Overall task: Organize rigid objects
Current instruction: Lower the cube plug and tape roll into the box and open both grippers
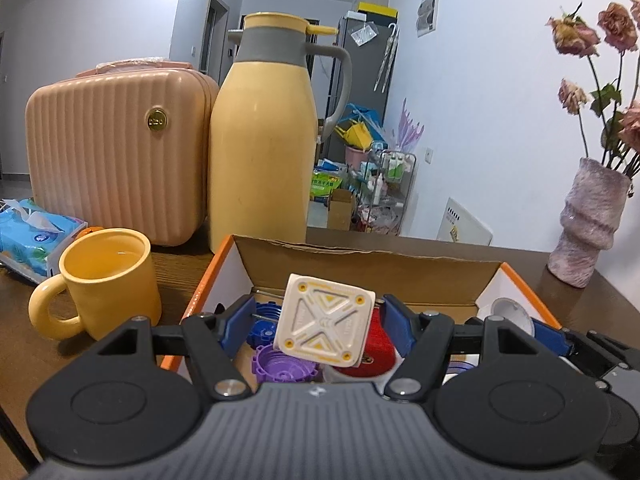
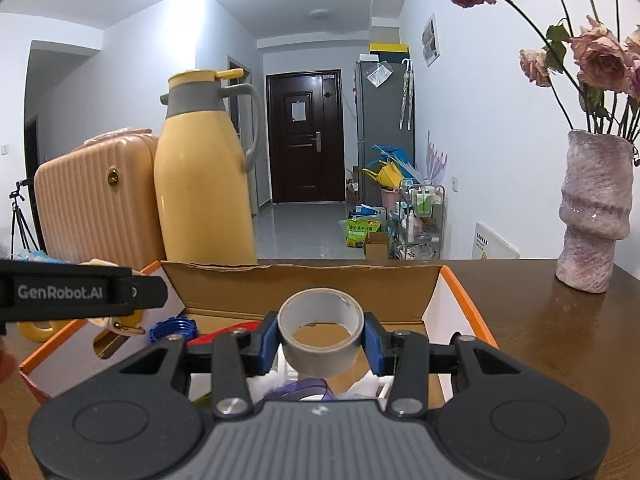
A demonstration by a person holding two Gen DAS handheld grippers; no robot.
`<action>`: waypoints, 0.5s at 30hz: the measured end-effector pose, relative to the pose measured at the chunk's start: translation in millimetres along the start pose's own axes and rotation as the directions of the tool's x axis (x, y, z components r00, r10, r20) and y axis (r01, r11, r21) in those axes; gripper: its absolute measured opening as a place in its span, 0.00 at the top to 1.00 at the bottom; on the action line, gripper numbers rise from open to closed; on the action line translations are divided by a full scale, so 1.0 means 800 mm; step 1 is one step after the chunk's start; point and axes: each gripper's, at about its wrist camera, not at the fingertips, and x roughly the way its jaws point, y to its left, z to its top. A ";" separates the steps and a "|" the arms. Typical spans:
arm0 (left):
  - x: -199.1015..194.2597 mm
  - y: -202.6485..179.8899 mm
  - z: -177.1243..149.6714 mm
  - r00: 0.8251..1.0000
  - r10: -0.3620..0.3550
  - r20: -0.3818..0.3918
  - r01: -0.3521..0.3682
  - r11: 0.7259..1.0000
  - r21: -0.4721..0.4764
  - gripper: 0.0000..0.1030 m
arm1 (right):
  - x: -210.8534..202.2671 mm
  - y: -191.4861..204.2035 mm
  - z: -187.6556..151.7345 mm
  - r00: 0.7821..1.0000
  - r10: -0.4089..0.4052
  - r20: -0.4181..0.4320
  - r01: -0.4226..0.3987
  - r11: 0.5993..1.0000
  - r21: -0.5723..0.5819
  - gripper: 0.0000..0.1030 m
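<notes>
My left tool (image 1: 320,322) pinches a square cream plastic block (image 1: 325,322); my right tool (image 2: 322,340) pinches a smooth tape ring (image 2: 321,332), both above the cardboard box (image 2: 304,280). A yellow jug (image 1: 262,140) stands at 11 o'clock.

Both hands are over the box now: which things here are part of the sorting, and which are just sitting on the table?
Job:
- white square block, in left hand-held gripper
- tape roll, in right hand-held gripper
- cardboard box

Lying about:
- yellow mug
- thermos
- pink case
- vase
</notes>
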 end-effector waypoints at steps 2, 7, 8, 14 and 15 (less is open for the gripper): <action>0.006 0.001 0.001 1.000 0.009 -0.012 -0.009 1.000 0.006 0.32 | 0.004 0.000 0.000 1.000 0.001 -0.005 -0.001 1.000 -0.006 0.59; 0.013 0.003 0.001 1.000 0.027 -0.013 -0.027 0.999 0.027 0.32 | 0.013 0.000 -0.002 1.000 -0.004 -0.016 0.004 1.000 -0.020 0.59; 0.014 0.002 0.001 0.999 0.029 -0.015 -0.028 0.999 0.032 0.32 | 0.013 -0.001 -0.001 1.000 -0.005 -0.016 0.004 1.000 -0.021 0.59; 0.020 0.003 -0.002 0.999 0.023 -0.032 -0.021 0.999 0.050 0.31 | 0.016 -0.004 -0.001 0.999 -0.006 -0.044 0.005 1.000 -0.018 0.58; 0.020 0.003 -0.002 0.999 0.022 -0.031 -0.021 0.999 0.048 0.29 | 0.016 -0.004 -0.001 0.999 -0.009 -0.049 0.008 1.000 -0.017 0.58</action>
